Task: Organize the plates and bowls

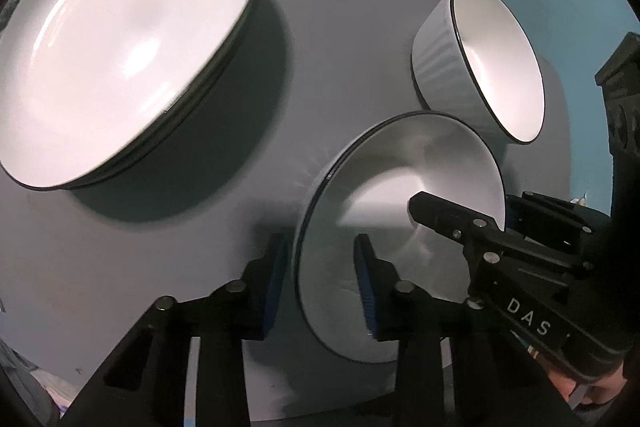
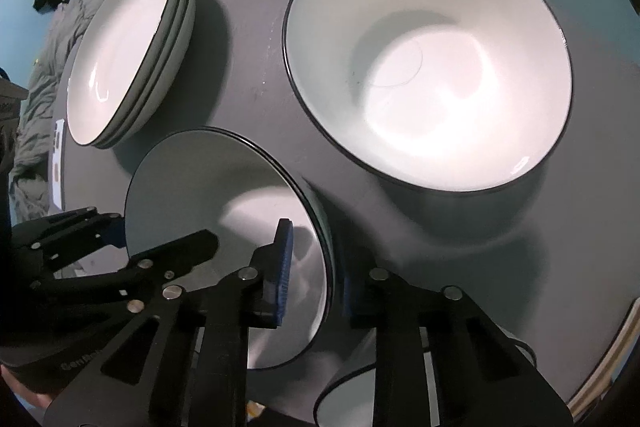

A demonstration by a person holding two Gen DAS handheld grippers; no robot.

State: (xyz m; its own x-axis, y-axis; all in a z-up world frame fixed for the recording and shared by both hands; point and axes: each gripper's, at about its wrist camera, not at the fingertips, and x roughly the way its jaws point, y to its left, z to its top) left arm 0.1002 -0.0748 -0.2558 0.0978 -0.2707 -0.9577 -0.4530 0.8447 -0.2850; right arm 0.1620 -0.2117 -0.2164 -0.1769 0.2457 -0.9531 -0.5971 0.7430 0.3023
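A small white plate [image 1: 384, 211] with a dark rim is held between both grippers above the grey table [image 1: 168, 267]. In the left wrist view, the left gripper [image 1: 322, 285] is seen with its jaws partly open and straddling the near-left rim of the plate, 1 blue pad [image 1: 276, 283] outside the rim and the other over the plate's face; whether the pads press the rim cannot be told. The right gripper [image 1: 460, 223] is seen across the plate, at its opposite edge.

In the right wrist view, the right gripper [image 2: 316, 287] is shown with its jaws likewise set astride the plate [image 2: 224, 211] rim, 1 pad on each side, with contact unclear. The left gripper [image 2: 120, 235] is visible at the plate's far-left edge.

A stack of 3 larger plates [image 2: 120, 59] is set on the far-left part of the table [image 2: 256, 75]. A large white bowl [image 2: 428, 67] with a dark rim stands on the table to the right, well apart from the stack. Part of another bowl rim [image 2: 344, 399] is seen at the bottom edge.
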